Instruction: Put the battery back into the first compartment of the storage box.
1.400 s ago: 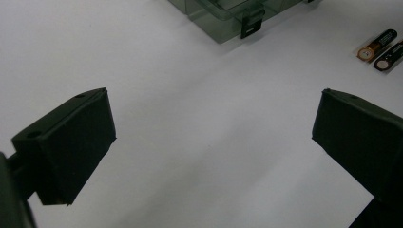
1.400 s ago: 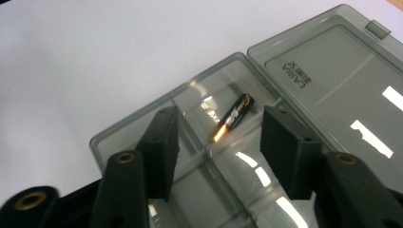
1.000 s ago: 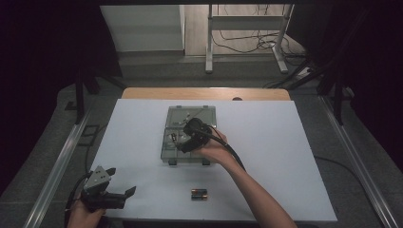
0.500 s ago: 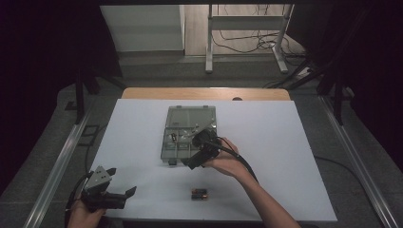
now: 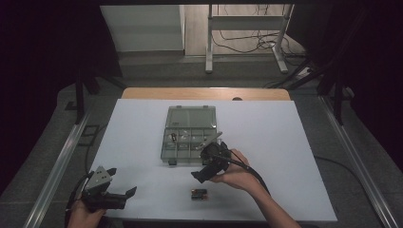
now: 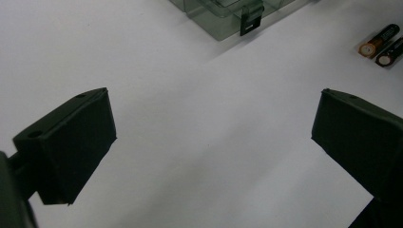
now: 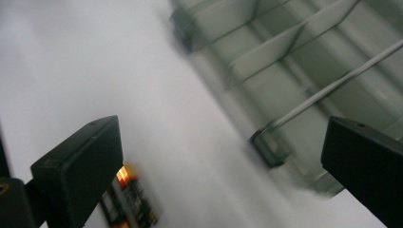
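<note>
A clear plastic organiser box [image 5: 189,137] lies open in the middle of the white table, its lid folded back. Two batteries [image 5: 199,194] lie side by side in front of it. My right gripper [image 5: 202,165] hovers between the box's front right corner and the batteries. Its jaws have just been opening and now stand open with nothing between them. In the right gripper view, my right gripper [image 7: 223,137] sees the batteries [image 7: 130,199] at lower left and the blurred box [image 7: 294,80] at right. My left gripper [image 5: 122,182] rests open at the near left; in its own view, the left gripper [image 6: 214,104] frames bare table.
The white table top [image 5: 294,142] has free room on both sides of the box. The box latch [image 6: 251,16] and batteries [image 6: 382,45] lie beyond the left jaws. Metal rails run along both table sides, and a stand with cables is behind.
The right hand has drawn back from over the box toward the near edge, closer to the batteries. The left gripper has stayed put.
</note>
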`<state>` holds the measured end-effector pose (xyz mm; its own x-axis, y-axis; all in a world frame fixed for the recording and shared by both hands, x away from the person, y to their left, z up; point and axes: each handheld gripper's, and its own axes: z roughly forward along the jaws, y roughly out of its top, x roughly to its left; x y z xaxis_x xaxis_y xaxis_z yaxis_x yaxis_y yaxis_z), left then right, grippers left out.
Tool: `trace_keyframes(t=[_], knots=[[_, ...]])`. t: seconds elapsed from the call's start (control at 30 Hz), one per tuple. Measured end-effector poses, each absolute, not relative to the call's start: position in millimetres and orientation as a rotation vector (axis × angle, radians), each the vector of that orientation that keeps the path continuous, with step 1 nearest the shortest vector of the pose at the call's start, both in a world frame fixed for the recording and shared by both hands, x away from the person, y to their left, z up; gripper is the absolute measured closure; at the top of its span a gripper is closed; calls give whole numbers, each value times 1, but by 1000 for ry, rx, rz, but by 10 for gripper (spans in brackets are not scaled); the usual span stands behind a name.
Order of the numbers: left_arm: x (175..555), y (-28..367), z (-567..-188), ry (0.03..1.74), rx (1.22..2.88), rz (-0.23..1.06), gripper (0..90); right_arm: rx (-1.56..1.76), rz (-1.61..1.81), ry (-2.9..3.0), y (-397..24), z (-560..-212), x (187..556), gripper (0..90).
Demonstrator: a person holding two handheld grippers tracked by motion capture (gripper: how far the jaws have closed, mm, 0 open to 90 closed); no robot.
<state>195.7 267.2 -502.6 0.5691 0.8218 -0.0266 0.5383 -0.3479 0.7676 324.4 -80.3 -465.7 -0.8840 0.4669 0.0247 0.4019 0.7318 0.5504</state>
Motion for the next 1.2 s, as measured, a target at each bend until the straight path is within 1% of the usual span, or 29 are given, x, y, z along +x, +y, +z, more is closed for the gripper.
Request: trace_keyframes(t=[0.07,0.17,0.37,0.4,0.47,0.53,0.67,0.8,0.93,1.2], knots=[[196,267,-503,1086,2041,475,16,692,838,2820,-83,-468,319,75],[196,267,-503,1085,2042,475,16,662,809,2830,-87,-471,311,193],[196,267,-503,1085,2041,475,16,605,738,2880,-88,-482,298,298],[196,267,-503,1085,2041,475,16,591,734,2886,-88,-484,297,328],[196,267,-503,1085,2042,475,16,559,731,2911,-87,-486,294,421],[196,267,-503,1085,2041,475,16,548,725,2944,-85,-488,294,487],[196,267,-503,1083,2041,474,16,490,715,3003,-79,-493,292,591],[196,267,-503,1082,2042,473,16,457,681,3027,-73,-498,288,652],[196,267,-503,1082,2043,473,16,417,636,3028,-70,-505,290,757],[196,267,-503,1082,2043,472,17,421,627,3030,-70,-507,291,768]])
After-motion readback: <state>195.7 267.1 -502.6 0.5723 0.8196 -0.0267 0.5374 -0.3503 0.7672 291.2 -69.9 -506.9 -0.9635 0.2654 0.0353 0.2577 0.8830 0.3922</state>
